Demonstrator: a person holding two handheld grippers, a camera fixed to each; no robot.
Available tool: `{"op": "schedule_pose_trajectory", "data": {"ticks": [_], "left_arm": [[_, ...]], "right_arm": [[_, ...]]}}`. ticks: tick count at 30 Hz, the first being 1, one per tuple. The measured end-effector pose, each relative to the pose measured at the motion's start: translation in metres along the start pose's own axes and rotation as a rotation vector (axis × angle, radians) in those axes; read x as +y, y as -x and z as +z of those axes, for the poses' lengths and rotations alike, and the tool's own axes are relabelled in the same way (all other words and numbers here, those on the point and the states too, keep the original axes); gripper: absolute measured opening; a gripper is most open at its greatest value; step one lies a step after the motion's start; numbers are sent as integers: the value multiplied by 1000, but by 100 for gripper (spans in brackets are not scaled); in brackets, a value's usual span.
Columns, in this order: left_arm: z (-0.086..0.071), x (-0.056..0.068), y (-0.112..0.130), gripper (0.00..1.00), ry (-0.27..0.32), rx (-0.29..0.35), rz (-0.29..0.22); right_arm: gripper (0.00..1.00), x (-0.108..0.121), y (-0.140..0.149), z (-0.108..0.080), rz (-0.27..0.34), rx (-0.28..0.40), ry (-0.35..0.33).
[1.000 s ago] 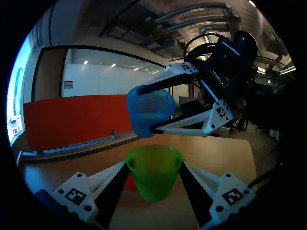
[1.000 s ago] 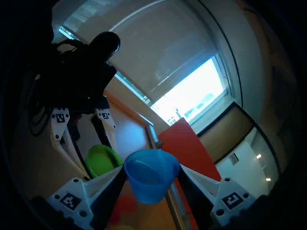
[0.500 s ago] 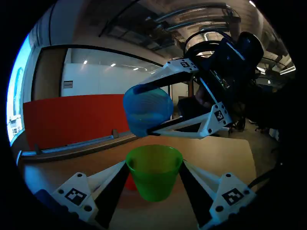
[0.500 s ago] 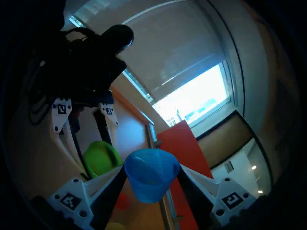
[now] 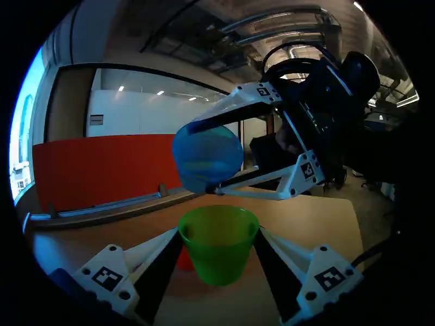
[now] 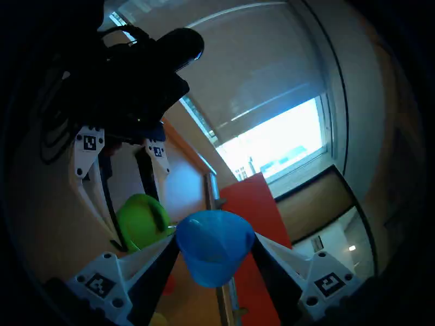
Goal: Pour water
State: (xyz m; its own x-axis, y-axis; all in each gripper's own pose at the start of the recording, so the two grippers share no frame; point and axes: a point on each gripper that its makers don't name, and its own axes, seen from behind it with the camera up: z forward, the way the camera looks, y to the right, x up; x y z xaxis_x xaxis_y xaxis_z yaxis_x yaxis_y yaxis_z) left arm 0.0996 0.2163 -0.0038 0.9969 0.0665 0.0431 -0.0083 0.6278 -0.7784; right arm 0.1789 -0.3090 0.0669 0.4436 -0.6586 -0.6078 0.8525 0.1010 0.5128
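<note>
Just one tilted blue cup [image 5: 206, 157], one green cup [image 5: 218, 252]

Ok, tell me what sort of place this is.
Most likely an office or lab workspace: exposed pipes and ducts run along the ceiling, a glass-walled room with ceiling lights sits above a red panel, and there is a wooden table.

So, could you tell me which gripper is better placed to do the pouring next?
Right. The right gripper grips the blue cup, which is tilted above the green cup. The left gripper holds the green cup upright underneath, so it likely only needs to receive.
</note>
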Motion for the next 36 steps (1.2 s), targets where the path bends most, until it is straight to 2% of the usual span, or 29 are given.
{"op": "schedule_pose_trajectory", "data": {"ticks": [36], "left_arm": [[0,1,-2,86,0,5,-5]], "right_arm": [[91,9,-4,1,-127,7,23]]}}
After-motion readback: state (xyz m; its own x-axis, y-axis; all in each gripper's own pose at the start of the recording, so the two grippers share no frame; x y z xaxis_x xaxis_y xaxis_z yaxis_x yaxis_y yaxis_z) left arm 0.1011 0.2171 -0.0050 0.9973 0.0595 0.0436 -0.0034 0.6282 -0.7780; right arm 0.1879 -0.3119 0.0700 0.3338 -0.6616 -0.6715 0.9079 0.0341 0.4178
